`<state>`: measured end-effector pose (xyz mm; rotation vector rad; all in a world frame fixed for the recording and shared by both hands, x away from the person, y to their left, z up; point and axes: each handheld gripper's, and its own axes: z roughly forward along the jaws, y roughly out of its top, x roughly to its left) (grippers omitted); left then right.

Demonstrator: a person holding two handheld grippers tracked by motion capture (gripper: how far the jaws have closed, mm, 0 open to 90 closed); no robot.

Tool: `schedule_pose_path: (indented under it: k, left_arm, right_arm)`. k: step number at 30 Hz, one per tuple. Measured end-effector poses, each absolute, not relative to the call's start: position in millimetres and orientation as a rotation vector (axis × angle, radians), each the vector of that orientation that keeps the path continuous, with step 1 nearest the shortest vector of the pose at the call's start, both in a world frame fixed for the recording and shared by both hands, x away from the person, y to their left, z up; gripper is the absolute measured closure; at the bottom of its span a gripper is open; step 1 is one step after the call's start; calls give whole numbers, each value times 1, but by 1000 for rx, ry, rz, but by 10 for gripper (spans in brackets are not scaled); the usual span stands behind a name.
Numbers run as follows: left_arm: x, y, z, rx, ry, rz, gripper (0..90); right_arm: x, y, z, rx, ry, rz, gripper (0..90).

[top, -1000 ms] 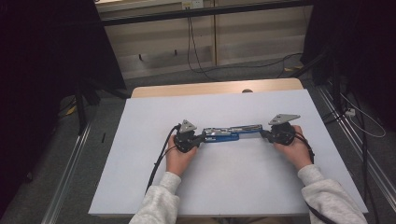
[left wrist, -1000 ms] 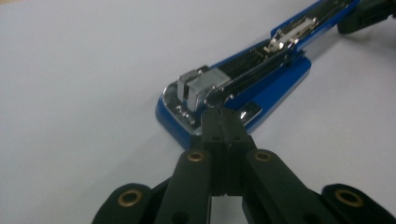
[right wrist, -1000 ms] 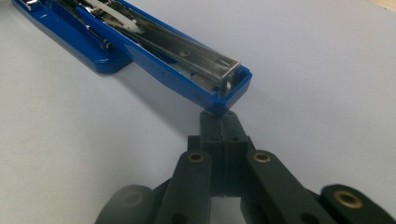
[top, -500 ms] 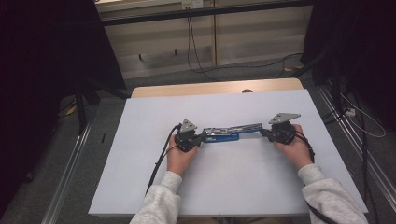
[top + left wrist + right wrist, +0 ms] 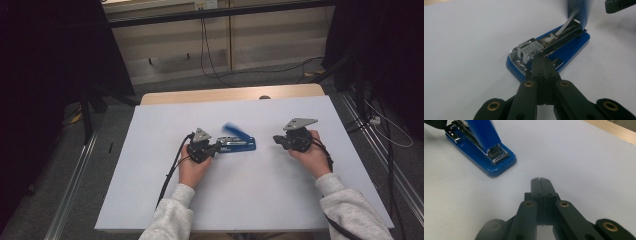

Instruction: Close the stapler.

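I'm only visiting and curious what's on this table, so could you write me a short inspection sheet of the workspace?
Surface: white table top, bare around the work.
Job's things: blue stapler, its top arm swung up and blurred, metal staple channel exposed.
Clutter: nothing seen.
Grippers: left gripper shut, tips against the stapler's hinge end; right gripper shut, apart from the stapler, holding nothing.
Cables: black cable trailing from the left gripper.
Surroundings: dark curtains, loose floor cables.

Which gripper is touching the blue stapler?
The left gripper: its shut tips rest against the rear end of the blue stapler. The right gripper sits apart, off the stapler's front end.
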<state>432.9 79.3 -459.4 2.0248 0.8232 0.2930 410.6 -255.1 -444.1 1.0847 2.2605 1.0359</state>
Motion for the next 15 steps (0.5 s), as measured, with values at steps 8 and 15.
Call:
schedule_pose_path:
  k: [8,15]
  left_arm:
    - [426,85,-453,1986,804,283,861]
    - [419,92,-449,1979,815,267,686]
  right_arm:
    - [405,-250,-442,1066,2265,1086,900]
    - [397,-252,-444,1089,2250,1155,783]
